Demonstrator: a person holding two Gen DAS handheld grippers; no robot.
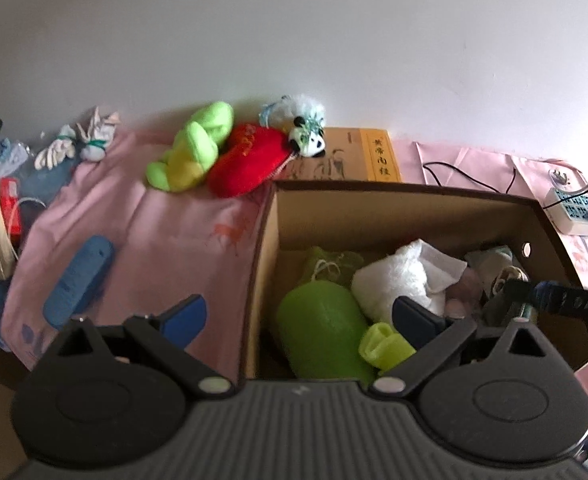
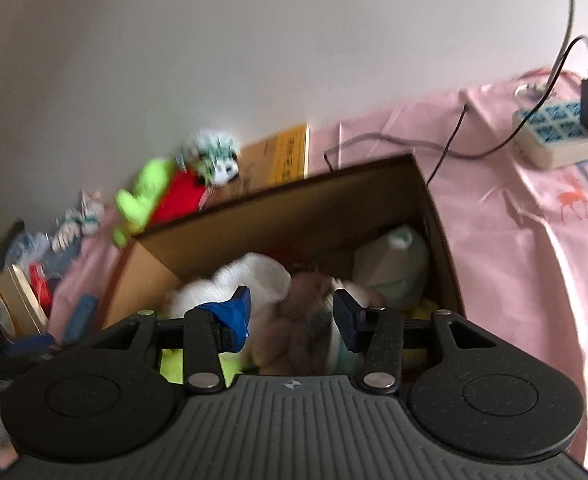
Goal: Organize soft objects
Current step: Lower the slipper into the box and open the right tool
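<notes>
A brown cardboard box (image 1: 265,240) stands on a pink cloth and holds soft things: a green pillow (image 1: 322,320), a white plush (image 1: 398,280) and others. My left gripper (image 1: 298,320) is open and empty over the box's left wall. My right gripper (image 2: 291,316) is open over the box (image 2: 438,216), with a brownish plush (image 2: 302,320) between its fingers but not gripped. It also shows in the left wrist view (image 1: 562,304). A green plush (image 1: 191,148), a red plush (image 1: 249,156) and a small panda (image 1: 310,140) lie by the wall.
A blue flat object (image 1: 79,280) lies on the pink cloth (image 1: 153,232) left of the box. A yellow book (image 1: 378,156) sits behind the box. A power strip (image 2: 554,132) with cables is at the right. White socks (image 1: 77,144) and clutter are at the far left.
</notes>
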